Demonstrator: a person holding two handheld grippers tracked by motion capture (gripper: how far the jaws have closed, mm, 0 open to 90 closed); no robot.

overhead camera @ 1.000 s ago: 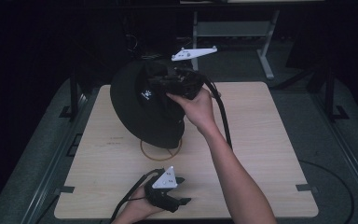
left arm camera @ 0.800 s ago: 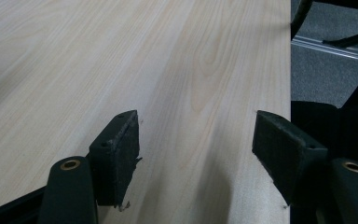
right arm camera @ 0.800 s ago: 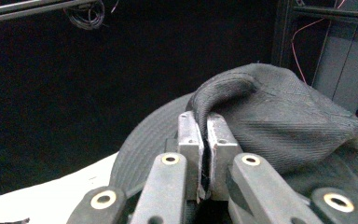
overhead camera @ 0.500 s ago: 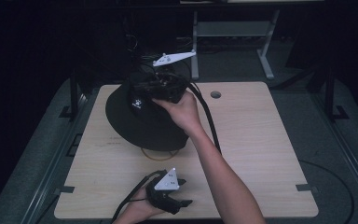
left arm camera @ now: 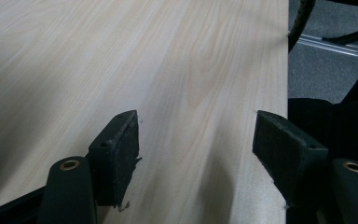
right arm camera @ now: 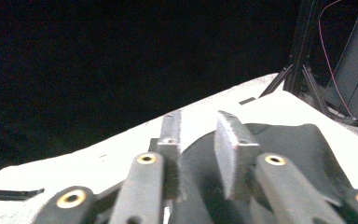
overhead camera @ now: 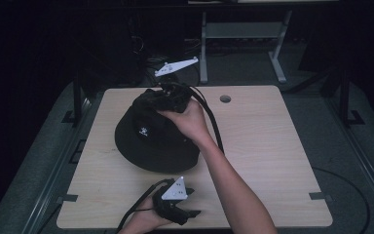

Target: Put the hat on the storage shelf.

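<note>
Black bucket hat [overhead camera: 151,134] lies brim-down on the worktop [overhead camera: 272,146], left of the round cable hole [overhead camera: 225,99]. Right gripper [overhead camera: 168,95] sits on the hat's far side, at the crown. Its fingers [right arm camera: 228,140] have just been opening: there's a narrow gap now, hat fabric below and between them, pads not pressing on it. Left gripper [overhead camera: 175,204] rests at the worktop's near edge, just in front of the hat brim, fingers [left arm camera: 119,149] spread wide over bare wood, grasping nothing.
</note>
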